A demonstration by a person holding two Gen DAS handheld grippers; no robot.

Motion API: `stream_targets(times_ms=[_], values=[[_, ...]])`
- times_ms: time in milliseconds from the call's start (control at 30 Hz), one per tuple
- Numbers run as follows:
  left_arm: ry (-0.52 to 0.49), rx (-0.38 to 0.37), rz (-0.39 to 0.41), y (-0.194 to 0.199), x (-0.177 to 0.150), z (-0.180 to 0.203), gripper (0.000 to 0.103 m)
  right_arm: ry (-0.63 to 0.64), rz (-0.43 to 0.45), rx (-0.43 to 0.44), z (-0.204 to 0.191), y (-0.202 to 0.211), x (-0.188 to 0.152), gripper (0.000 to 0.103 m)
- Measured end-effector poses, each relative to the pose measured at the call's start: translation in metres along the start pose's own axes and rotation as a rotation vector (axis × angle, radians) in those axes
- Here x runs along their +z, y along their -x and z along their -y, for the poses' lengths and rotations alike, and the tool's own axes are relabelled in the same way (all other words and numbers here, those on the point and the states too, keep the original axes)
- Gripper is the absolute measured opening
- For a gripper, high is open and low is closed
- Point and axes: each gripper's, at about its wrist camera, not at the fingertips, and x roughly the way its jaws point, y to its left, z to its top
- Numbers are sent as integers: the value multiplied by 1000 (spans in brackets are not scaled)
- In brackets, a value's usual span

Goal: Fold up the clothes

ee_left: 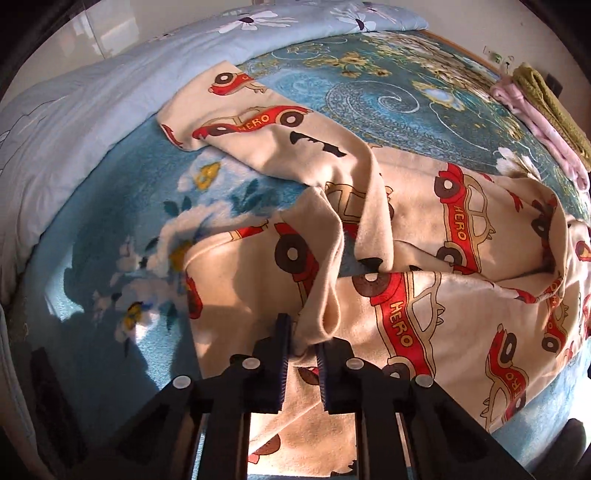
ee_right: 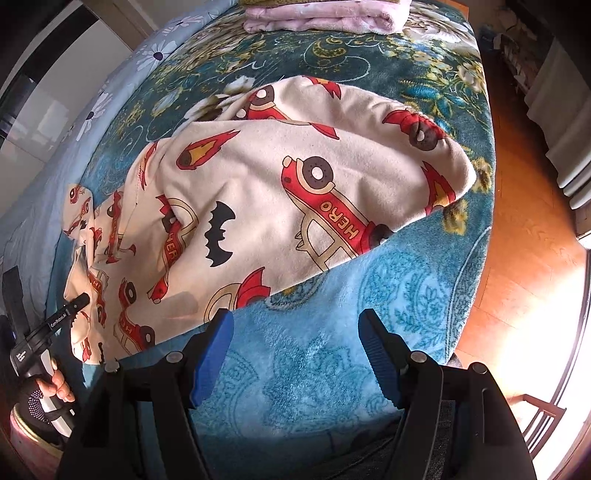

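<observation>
— Where's the garment?
— The cream car-print pyjama piece (ee_right: pixel 266 192) lies crumpled on the teal floral blanket (ee_right: pixel 317 369), near the bed's front edge.
— And the grippers?
— The left gripper (ee_left: pixel 302 345) has its jaws clamped on a bunched fold; the right gripper (ee_right: pixel 295 354) hovers just beside the hem, jaws apart.
— Anything else?
— Folded pink blanket (ee_right: pixel 325 18) at the far edge.

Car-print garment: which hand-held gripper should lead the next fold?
Probably left: the left hand-held gripper already pinches a fold of the car-print garment. The right hand-held gripper is open over bare blanket.
</observation>
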Motion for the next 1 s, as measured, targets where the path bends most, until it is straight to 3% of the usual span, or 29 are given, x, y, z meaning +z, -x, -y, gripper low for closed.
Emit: stream_targets(times_ms=[133, 333, 433, 500, 533, 567, 667, 833, 900, 1000], values=[[147, 130, 40, 5, 3, -34, 13, 1, -5, 0, -1, -2, -1, 71], [331, 318, -48, -5, -11, -94, 15, 2, -14, -1, -2, -6, -1, 71], [349, 299, -53, 0, -11, -98, 22, 2, -19, -1, -2, -7, -2, 71], [335, 288, 1, 14, -4, -91, 37, 2, -22, -2, -3, -9, -2, 71], [315, 281, 37, 20, 2, -84, 54, 2, -24, -2, -3, -9, -2, 71], [291, 273, 77, 26, 9, -76, 66, 4, -24, -2, -4, -10, -1, 71], [218, 187, 151, 33, 35, -50, 69, 10, -24, -1, -6, -12, 1, 71], [117, 4, 107, 8, 82, 1, 69, 30, -35, 4, -12, -16, 2, 71], [78, -14, 92, -3, 97, 24, 69, 27, -40, 3, -11, -17, 2, 71], [43, 21, 60, -23, 111, 39, 69, 1, -44, 0, -6, -17, 2, 71]])
